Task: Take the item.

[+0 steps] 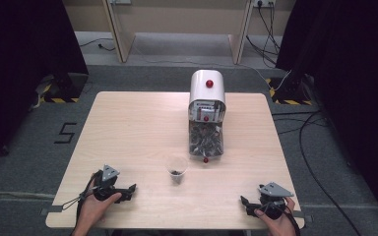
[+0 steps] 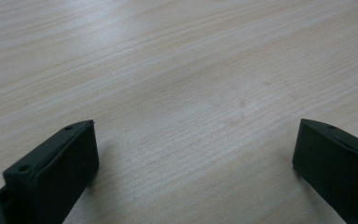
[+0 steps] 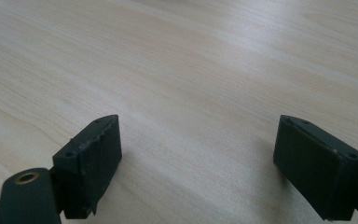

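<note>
Both grippers, left [image 1: 128, 189] and right [image 1: 246, 202], rest with jaws apart on my table [image 1: 128, 128]; I could tip the light cup [image 1: 177, 168] reaching carelessly.

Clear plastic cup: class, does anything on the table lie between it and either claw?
Nothing visible does. The clear plastic cup stands alone near the table's middle front, with bare wood between it and the left claw and the right claw. The dispenser stands behind it.

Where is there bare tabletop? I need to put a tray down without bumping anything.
The table is bare left of the dispenser and cup, and on the narrower strip to their right. It is crowded mid-table, where cup and dispenser sit close. The left gripper and right gripper take the near corners.
</note>
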Demonstrator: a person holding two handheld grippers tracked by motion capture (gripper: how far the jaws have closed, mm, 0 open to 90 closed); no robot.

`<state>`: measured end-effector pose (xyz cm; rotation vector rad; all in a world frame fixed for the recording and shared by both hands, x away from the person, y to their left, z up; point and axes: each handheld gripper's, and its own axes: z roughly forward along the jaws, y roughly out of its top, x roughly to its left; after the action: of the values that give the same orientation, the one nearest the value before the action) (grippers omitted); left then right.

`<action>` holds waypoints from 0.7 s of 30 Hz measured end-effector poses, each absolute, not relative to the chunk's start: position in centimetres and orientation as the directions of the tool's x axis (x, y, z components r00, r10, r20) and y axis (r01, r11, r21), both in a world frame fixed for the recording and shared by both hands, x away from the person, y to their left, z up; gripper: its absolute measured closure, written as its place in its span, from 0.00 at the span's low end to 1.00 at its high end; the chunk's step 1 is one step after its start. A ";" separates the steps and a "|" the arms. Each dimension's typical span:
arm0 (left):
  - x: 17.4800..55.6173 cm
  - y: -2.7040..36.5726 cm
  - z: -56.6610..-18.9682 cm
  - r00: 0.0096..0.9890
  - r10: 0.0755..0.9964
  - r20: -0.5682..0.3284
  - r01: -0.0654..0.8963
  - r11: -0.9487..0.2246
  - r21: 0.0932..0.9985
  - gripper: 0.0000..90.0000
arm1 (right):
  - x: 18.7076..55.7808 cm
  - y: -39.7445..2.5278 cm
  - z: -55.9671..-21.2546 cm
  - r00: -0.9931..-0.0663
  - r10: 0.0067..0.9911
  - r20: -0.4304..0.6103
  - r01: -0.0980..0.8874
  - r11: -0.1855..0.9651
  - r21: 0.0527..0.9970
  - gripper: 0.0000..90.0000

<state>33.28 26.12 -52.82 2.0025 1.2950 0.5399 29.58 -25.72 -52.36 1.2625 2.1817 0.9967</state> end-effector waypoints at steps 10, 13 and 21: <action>33.3 26.1 -52.8 0.418 0.908 -0.020 0.625 -0.272 0.732 0.00 | 28.6 -26.2 -53.0 -0.492 0.870 -0.006 0.521 0.300 0.799 0.17; 33.3 26.1 -52.8 0.418 0.908 -0.020 0.625 -0.271 0.732 0.00 | 28.3 -26.3 -53.2 -0.487 0.873 -0.006 0.512 0.291 0.808 0.17; 33.3 26.1 -52.8 0.418 0.908 -0.020 0.625 -0.272 0.732 0.00 | 28.0 -26.4 -53.3 -0.487 0.874 -0.009 0.502 0.288 0.815 0.17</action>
<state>33.28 26.12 -52.82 2.0029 1.2951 0.5401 28.00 -26.35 -53.30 1.2295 2.1038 1.0793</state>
